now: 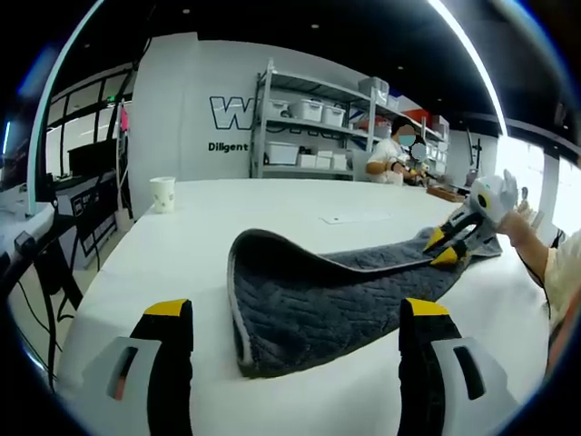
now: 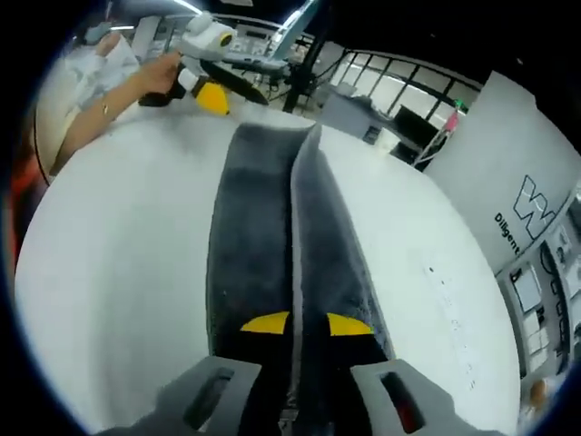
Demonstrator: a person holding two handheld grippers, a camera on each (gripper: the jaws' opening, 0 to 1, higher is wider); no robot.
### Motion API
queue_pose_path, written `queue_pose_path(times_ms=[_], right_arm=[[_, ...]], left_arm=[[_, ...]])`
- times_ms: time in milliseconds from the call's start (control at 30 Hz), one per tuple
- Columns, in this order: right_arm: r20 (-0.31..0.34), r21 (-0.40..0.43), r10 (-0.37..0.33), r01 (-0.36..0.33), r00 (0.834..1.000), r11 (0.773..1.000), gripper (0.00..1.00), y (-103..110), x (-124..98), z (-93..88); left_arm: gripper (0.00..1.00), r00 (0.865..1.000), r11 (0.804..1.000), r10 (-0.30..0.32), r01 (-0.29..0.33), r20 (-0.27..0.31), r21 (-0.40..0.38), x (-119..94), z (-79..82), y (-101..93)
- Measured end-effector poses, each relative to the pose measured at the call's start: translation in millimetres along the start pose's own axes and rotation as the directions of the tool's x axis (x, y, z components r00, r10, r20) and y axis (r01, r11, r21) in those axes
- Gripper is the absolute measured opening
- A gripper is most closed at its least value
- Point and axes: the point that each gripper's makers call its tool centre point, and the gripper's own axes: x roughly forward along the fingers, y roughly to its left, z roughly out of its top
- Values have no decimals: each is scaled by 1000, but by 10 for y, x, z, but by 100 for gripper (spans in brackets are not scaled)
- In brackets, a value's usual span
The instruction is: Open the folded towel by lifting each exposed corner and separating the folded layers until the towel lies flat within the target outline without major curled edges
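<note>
Right gripper (image 2: 292, 324) jaws pinch raised towel (image 1: 336, 300) layer edge; left gripper (image 1: 295, 318) jaws open, empty. Mid-unfold on table (image 1: 200, 236). Next: peel layer sideways, lay flat.

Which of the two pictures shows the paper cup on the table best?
The left gripper view: the paper cup stands upright near the far left edge of the white table, beyond the grey towel. In the right gripper view I cannot find it.

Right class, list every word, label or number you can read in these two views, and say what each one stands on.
"WO", cut off by the shelving: wall.
"Diligent", cut off: same wall.
"W" and "Diligen", slanted: wall panel.
Paper slip on the table: too small to read.
</note>
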Motion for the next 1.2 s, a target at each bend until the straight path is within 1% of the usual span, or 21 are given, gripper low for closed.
queue_pose_path(times_ms=[33, 67, 233, 300, 400, 600, 800, 900, 1033, 1200], right_arm=[[4, 8, 6, -6, 1000, 1000, 0, 10, 0, 3], [18, 35, 15, -16, 1000, 999, 0, 12, -4, 8], [28, 38, 24, -25, 999, 999, 0, 32, -44, 10], [37, 37, 39, -40, 999, 999, 0, 69, -67, 26], [37, 23, 55, -56, 998, 998, 0, 134, -96, 28], [23, -16, 65, -65, 998, 998, 0, 261, -146, 15], [8, -54, 90, -89, 996, 995, 0, 411, -264, 26], [-24, -88, 110, -112, 994, 990, 0, 539, -338, -21], [-33, -108, 130, -133, 991, 985, 0, 686, -410, -24], [-36, -120, 157, -160, 987, 980, 0, 836, -507, -15]], left_arm=[[92, 1000, 1000, 1, -1, -1, 1, 0, -1, 2], [92, 1000, 1000, 1, -1, -2, 0, 1, -5, 3], [92, 1000, 1000, 4, -4, -7, 1, 2, -17, 11], [92, 1000, 1000, 7, -6, -9, 1, 1, -21, 17], [92, 1000, 1000, 7, -7, -10, 2, 1, -23, 20], [92, 1000, 1000, -19, 19, 20, 0, -24, 49, -24], [92, 1000, 1000, -8, 8, 17, 5, -30, 46, 16], [92, 1000, 1000, -6, 6, 22, 0, -43, 58, 33], [92, 999, 1000, -8, 8, 37, -5, -58, 86, 36], [92, 999, 1000, -9, 10, 37, -8, -55, 86, 38]])
